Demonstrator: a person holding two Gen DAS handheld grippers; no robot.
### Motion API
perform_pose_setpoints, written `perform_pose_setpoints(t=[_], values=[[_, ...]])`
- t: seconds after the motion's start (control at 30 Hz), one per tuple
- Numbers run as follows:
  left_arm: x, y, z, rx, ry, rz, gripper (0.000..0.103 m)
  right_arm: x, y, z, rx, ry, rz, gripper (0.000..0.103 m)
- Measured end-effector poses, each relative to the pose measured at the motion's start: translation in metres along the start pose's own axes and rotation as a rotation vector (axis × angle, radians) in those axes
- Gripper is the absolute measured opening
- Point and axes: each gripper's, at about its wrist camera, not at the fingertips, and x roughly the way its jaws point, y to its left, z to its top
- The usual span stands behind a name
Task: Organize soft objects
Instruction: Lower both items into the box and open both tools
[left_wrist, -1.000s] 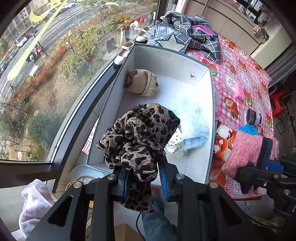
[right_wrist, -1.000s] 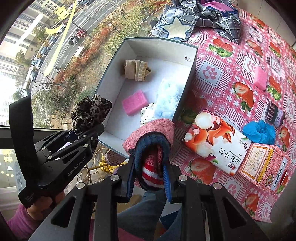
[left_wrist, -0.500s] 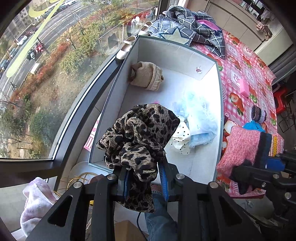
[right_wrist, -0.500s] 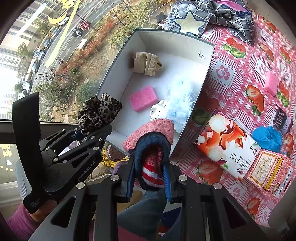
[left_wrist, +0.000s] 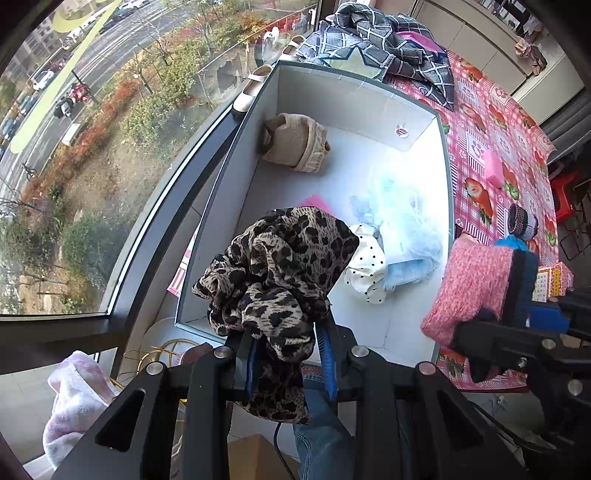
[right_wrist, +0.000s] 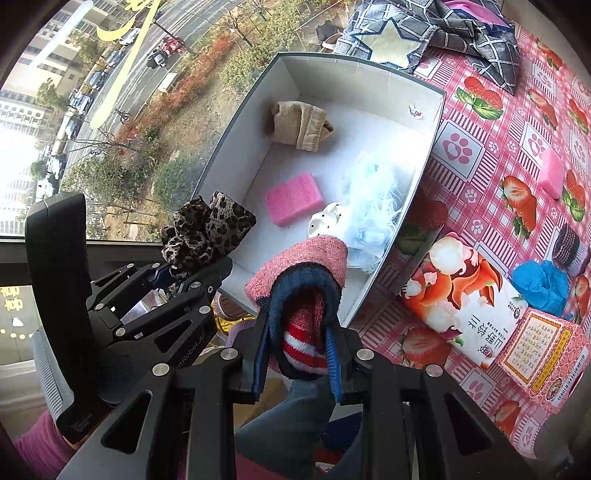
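Window-side table (right_wrist: 491, 122) carries a white box (left_wrist: 421, 122). Left gripper (left_wrist: 288, 354) clamps a leopard-print cloth (left_wrist: 280, 266) above the box's near end. Right gripper (right_wrist: 297, 354) pinches what appears to be a pink knit sock (right_wrist: 306, 258).

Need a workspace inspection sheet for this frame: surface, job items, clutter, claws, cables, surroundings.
Surface: pink strawberry tablecloth by a window.
Job's things: white box holds beige cloth, pink sponge, polka-dot item, pale blue fluff. Second pink sponge, blue cloth and striped knit roll lie on the tablecloth.
Clutter: tissue pack, printed carton, plaid fabric.
Grippers: left claw shut on leopard scarf; right claw shut on pink knit sock.
Cables: yellow cord below the box.
Surroundings: street and trees outside.
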Motion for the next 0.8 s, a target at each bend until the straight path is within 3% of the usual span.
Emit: perform_pose_setpoints(t=[0.73, 0.8], values=[[0.0019, 0.0002, 0.0022, 0.012, -0.006, 0.011, 0.03, 0.0055, 0.0031, 0.0046, -0.006, 0.002, -0.001, 0.028], [0.002, -0.0002, 0.0033, 0.015, -0.006, 0.013, 0.042, 0.0062, 0.0023, 0.0057, 0.001, 0.004, 0.003, 0.041]])
